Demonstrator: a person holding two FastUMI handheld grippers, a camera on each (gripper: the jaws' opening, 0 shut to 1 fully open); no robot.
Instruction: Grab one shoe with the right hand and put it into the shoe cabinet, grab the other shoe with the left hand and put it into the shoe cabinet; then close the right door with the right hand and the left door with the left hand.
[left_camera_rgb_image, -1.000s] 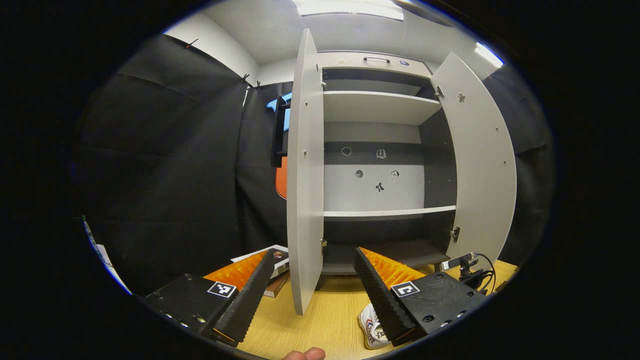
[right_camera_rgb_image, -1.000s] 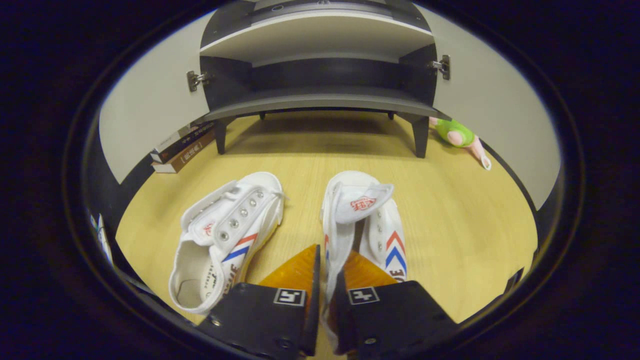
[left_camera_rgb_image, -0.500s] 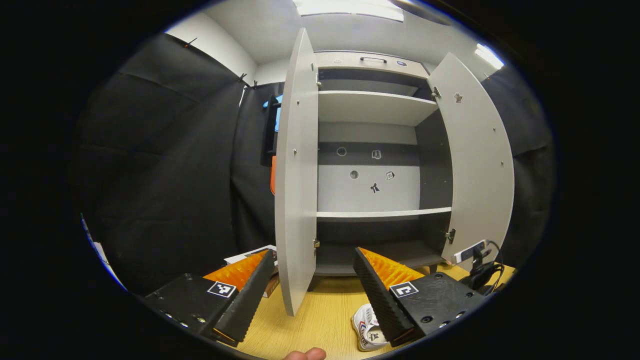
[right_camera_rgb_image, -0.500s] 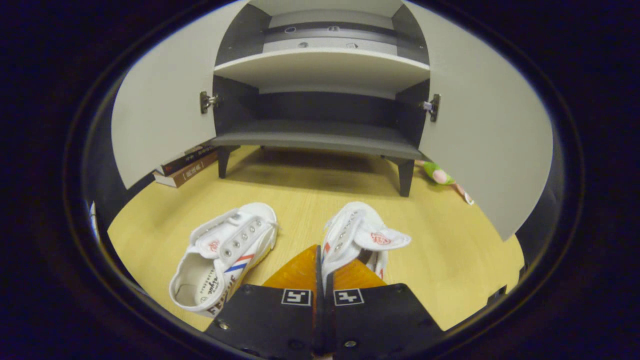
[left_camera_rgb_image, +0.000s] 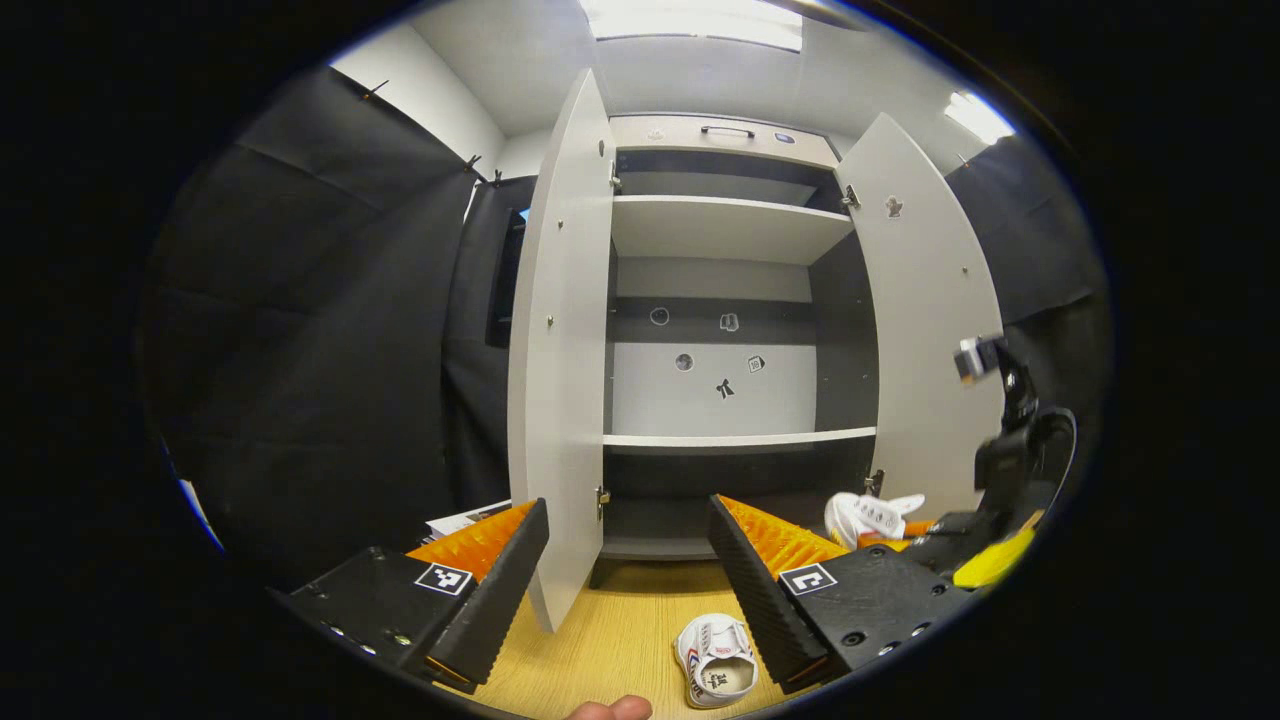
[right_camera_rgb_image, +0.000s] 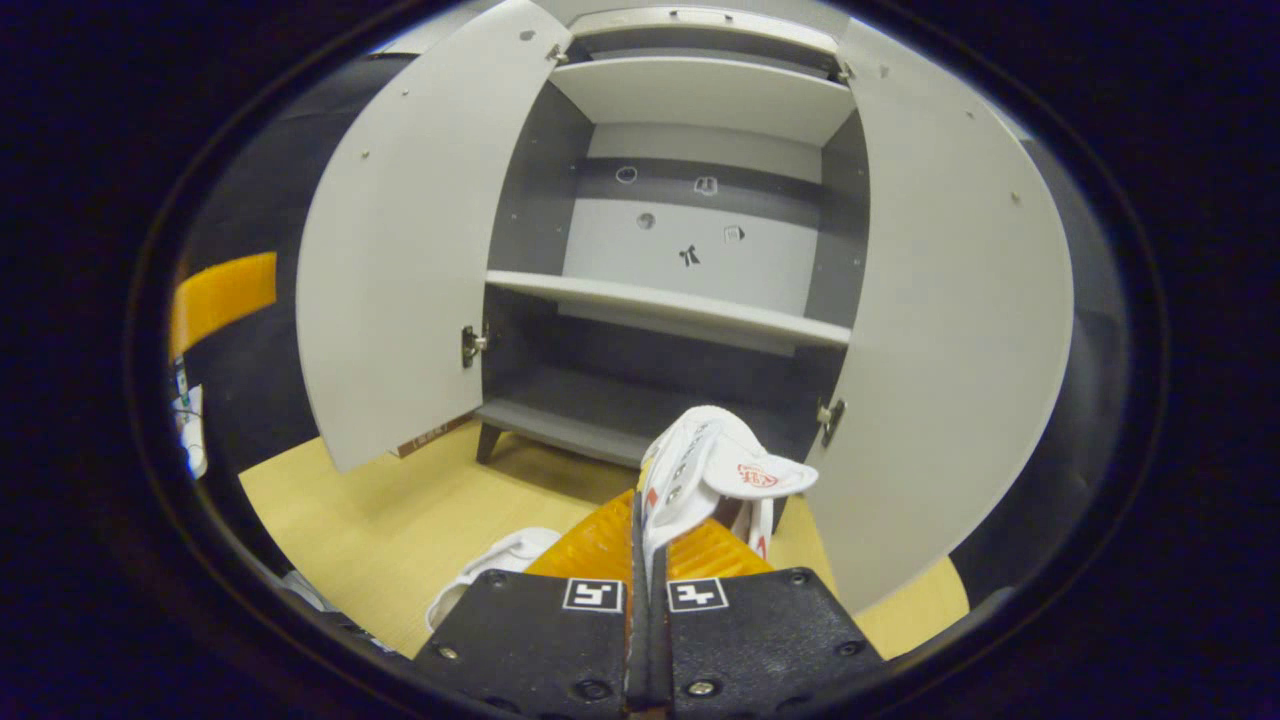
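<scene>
Since a second ago the right gripper (right_camera_rgb_image: 648, 560) has risen from the floor with a white canvas shoe (right_camera_rgb_image: 715, 470) pinched by its side wall, and its view has swung up from the floorboards to the open shoe cabinet (right_camera_rgb_image: 690, 250); the left gripper view has shifted only slightly.

The cabinet stands with both doors swung wide, the left door (left_camera_rgb_image: 555, 370) and the right door (left_camera_rgb_image: 925, 340) splayed outward, which leaves the shelves free to load. The bottom shelf (right_camera_rgb_image: 590, 410) lies directly ahead of the raised shoe, so it looks like the likely landing spot. The wooden floor (left_camera_rgb_image: 620, 640) runs up to the cabinet's legs.

The right gripper's fingers are pressed nearly together on the thin canvas, a grip that lets the shoe hang clear with its tongue flopped to one side. In the left gripper view that same shoe (left_camera_rgb_image: 870, 515) hangs in the air just in front of the right door's lower edge, near the cabinet mouth.

The left gripper (left_camera_rgb_image: 630, 570) is spread wide with nothing between its fingers, apparently waiting its turn. The second shoe (left_camera_rgb_image: 715, 665) lies on the floor below it, close to one finger and opening upward, an easy rim to pinch.
</scene>
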